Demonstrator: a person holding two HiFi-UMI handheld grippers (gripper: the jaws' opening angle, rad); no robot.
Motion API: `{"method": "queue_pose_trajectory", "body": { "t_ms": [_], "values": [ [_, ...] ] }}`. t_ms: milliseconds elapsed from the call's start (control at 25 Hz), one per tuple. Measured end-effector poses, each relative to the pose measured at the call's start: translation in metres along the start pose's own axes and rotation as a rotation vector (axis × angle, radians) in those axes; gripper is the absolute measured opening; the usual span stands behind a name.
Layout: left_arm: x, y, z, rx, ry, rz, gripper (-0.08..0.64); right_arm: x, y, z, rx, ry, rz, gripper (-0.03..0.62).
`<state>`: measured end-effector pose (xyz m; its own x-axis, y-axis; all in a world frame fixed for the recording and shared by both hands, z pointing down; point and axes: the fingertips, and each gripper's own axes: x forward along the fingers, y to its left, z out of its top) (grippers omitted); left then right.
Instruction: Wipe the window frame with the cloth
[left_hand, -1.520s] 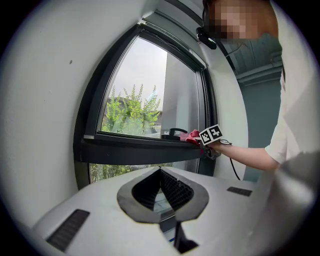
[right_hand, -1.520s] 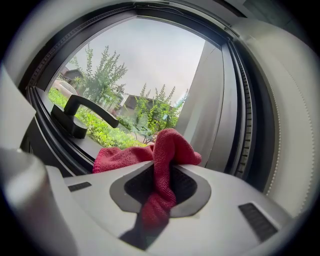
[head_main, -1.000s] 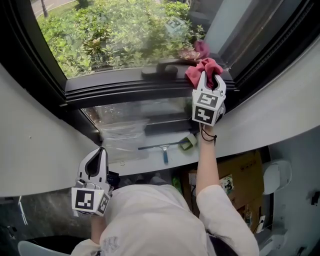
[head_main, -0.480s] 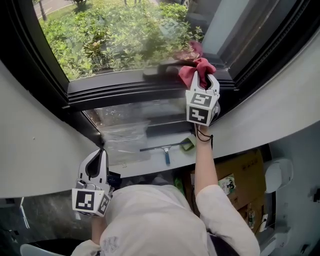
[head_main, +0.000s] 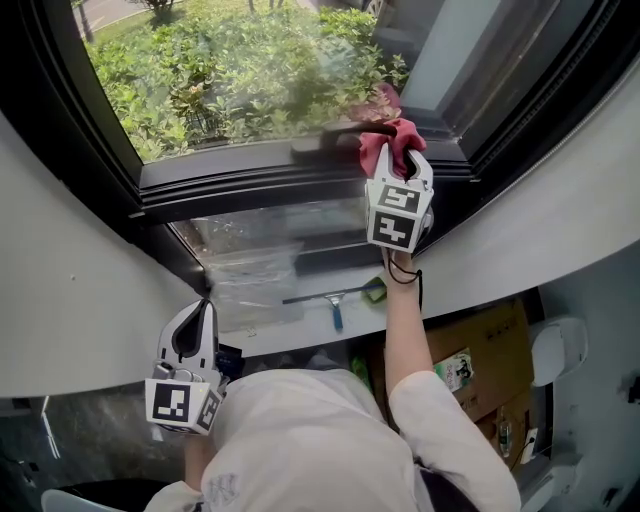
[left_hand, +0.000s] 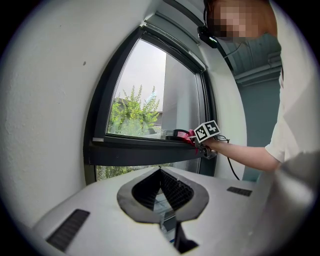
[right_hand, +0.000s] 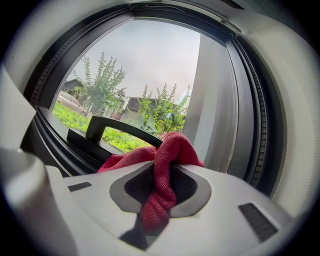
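Red cloth is pinched between the closed jaws of the right gripper and lies bunched on the horizontal rail of the dark window frame, just beside the right end of the black handle and near the frame's right upright. Left of the handle, the rail runs bare to the far corner. The left gripper hangs low by the white wall, well apart from the frame, jaws together on nothing.

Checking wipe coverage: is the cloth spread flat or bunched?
Bunched: the cloth is crumpled, pinched between the jaws of the right gripper.
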<state>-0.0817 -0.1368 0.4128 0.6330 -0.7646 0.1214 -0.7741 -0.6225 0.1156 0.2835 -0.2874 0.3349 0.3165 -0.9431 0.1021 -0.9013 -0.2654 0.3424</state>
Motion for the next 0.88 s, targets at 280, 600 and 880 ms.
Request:
{"method": "queue_pose_trajectory", "body": {
  "t_ms": [280,600,880],
  "values": [
    [0.002,0.0,-0.001,0.002,0.003,-0.006,0.009,-0.002,0.007,0.002,0.046,0.011,-0.045,0.069],
    [0.007,-0.013,0.001,0.006,0.001,-0.024,0.008,-0.003,0.006,0.003,0.056,-0.027,-0.022,0.069],
    [0.002,-0.016,0.0,0.002,0.001,0.007,0.008,-0.004,0.006,0.004,0.043,-0.085,0.053,0.071]
  ]
}}
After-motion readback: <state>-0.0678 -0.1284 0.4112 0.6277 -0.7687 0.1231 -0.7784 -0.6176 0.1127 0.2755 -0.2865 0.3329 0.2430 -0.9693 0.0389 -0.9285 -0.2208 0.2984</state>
